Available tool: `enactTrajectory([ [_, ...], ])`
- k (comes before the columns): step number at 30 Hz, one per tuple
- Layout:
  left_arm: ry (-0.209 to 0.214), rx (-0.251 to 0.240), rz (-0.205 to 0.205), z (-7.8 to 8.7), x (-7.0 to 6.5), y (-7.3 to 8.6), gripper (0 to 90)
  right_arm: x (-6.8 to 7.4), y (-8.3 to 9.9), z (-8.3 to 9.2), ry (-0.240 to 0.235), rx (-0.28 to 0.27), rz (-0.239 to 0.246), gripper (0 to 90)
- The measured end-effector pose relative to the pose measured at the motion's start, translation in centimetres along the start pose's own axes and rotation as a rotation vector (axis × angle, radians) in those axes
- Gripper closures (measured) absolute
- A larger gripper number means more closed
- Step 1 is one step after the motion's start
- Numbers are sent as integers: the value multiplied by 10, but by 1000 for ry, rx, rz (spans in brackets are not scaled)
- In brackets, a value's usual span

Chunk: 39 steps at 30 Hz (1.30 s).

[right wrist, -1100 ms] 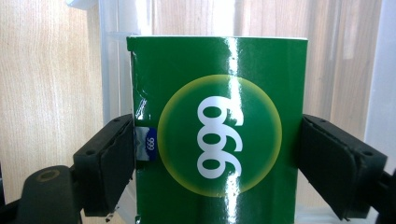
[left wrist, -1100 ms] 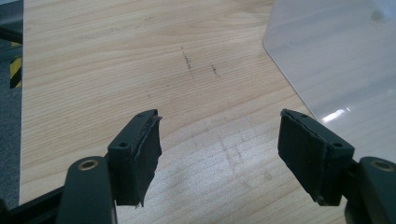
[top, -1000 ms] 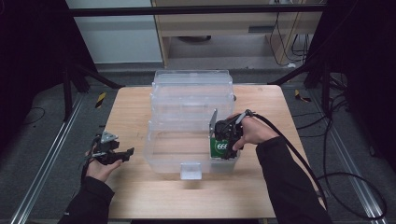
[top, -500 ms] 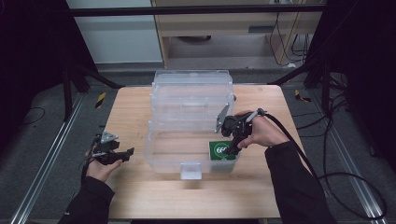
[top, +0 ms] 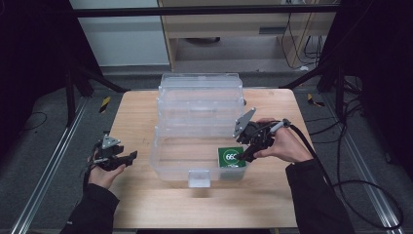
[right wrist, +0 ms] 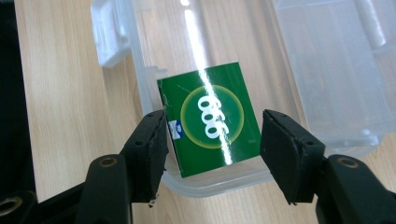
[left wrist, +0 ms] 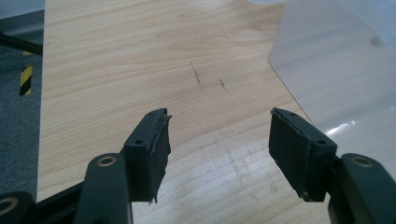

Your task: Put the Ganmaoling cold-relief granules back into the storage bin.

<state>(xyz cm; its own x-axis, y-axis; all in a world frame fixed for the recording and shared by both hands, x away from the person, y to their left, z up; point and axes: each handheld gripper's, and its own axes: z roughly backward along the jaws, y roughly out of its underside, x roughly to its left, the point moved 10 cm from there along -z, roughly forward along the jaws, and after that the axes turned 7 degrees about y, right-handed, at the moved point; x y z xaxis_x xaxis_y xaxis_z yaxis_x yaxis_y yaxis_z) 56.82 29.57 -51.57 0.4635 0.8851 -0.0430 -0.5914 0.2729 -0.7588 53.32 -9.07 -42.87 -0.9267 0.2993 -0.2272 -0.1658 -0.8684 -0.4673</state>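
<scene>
The green box (top: 230, 157) lies flat in the near right corner of the clear bin (top: 170, 165) on the table (top: 141, 112). The right gripper (top: 242, 157) hangs just above it, jaws apart and just closing a bit, touching nothing. The left gripper (top: 130, 157) waits off to the side over bare wood, wide open and holding nothing, though its jaws have just closed a little.
</scene>
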Motion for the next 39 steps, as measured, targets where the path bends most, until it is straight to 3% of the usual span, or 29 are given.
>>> enactTrajectory([
  [4, 4, -14, -3, 1, -1, -2, 403, 0, -2, 3, 35, -21, -48, 449],
  [7, 7, -19, -7, 1, -1, -3, 415, 3, -7, 2, 34, -59, -78, 482],
  [13, 5, -40, -15, 4, 0, -7, 441, 13, -16, -4, 25, -82, -60, 523],
  [19, 4, -56, -25, 7, 2, -8, 462, 23, -25, -13, -16, -103, -82, 579],
  [23, 5, -65, -27, 8, 3, -9, 451, 27, -25, -20, -15, -41, -53, 587],
  [39, 11, -80, -33, 8, 1, -12, 428, 35, -37, -31, -55, -9, 1, 575],
])
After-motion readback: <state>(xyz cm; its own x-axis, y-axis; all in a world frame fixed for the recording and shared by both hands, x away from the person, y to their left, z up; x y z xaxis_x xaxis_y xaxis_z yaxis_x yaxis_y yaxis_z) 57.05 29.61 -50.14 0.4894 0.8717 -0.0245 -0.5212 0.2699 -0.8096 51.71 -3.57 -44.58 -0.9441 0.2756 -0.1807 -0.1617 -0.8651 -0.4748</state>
